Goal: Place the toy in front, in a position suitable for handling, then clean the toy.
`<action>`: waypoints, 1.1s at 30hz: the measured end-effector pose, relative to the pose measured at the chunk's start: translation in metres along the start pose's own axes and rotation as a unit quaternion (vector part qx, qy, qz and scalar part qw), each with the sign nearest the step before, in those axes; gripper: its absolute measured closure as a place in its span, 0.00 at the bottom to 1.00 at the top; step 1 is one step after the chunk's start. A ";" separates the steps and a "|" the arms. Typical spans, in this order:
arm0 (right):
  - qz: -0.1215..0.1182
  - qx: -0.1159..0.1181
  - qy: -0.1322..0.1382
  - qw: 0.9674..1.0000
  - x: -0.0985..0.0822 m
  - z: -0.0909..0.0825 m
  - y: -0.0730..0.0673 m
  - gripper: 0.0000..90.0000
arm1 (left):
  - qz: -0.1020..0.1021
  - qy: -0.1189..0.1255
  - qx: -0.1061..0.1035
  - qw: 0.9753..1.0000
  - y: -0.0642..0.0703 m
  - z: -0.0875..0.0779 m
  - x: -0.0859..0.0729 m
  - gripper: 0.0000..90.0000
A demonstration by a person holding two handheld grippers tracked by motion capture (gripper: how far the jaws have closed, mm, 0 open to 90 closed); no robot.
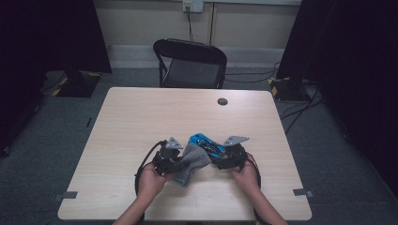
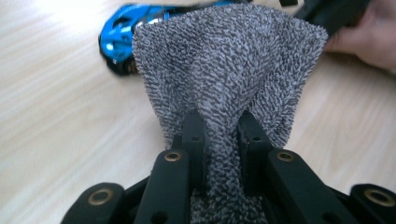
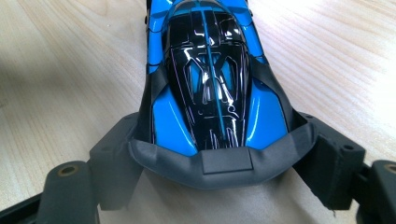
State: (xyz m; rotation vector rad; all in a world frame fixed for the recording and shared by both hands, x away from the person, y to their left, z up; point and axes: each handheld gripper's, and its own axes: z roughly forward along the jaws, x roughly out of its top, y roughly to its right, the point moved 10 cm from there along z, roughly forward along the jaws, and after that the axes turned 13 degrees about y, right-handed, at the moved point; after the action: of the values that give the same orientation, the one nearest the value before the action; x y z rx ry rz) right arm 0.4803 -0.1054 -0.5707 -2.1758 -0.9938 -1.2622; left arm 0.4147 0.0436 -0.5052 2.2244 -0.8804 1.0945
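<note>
Left gripper (image 1: 176,161), held in the person's left hand (image 1: 151,178) at the near middle of the table (image 1: 131,122), has its jaws clamped on a grey looped cloth (image 2: 224,70); in the left gripper view the fabric is pinched between the two black jaws and fans out above them. Cloth hangs just left of the blue and black toy car (image 1: 206,143), which sits on the tabletop. Right gripper (image 1: 224,159), in the right hand (image 1: 246,176), holds the car's rear: the right gripper view shows the padded jaws pressed against both sides of the body (image 3: 205,79), the nose pointing away.

Surface: pale wood-grain laminate, square, with a round dark cable port (image 1: 222,101) at the far right. Small grey markers (image 1: 65,195) lie on the floor by the near corners.

Room: grey carpet; a black folding chair (image 1: 190,63) stands at the far edge of the table. Dark curtains (image 1: 47,33) hang at left and right. A pale wall runs behind, with a socket (image 1: 192,5) and a cable dropping from it. Loose cables (image 1: 300,110) trail across the floor at far right
</note>
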 end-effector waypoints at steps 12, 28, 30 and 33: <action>0.000 0.000 0.000 1.000 0.000 0.000 0.000 0.25 | 0.002 -0.006 0.010 1.000 -0.004 0.021 0.012 0.85; 0.000 0.000 0.000 1.000 0.000 0.000 0.000 0.25 | 0.005 -0.017 0.015 1.000 -0.007 0.026 0.017 0.85; 0.000 0.000 0.000 1.000 0.000 0.000 0.000 0.25 | 0.003 -0.016 0.015 1.000 -0.007 0.028 0.017 0.85; 0.000 0.000 0.000 1.000 0.000 0.000 0.000 0.25 | 0.003 -0.018 0.018 1.000 -0.008 0.034 0.018 0.85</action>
State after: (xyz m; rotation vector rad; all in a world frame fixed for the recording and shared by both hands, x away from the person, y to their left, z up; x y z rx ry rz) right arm 0.4803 -0.1054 -0.5707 -2.1760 -0.9937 -1.2623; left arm 0.4457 0.0199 -0.5100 2.2776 -0.8896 1.0848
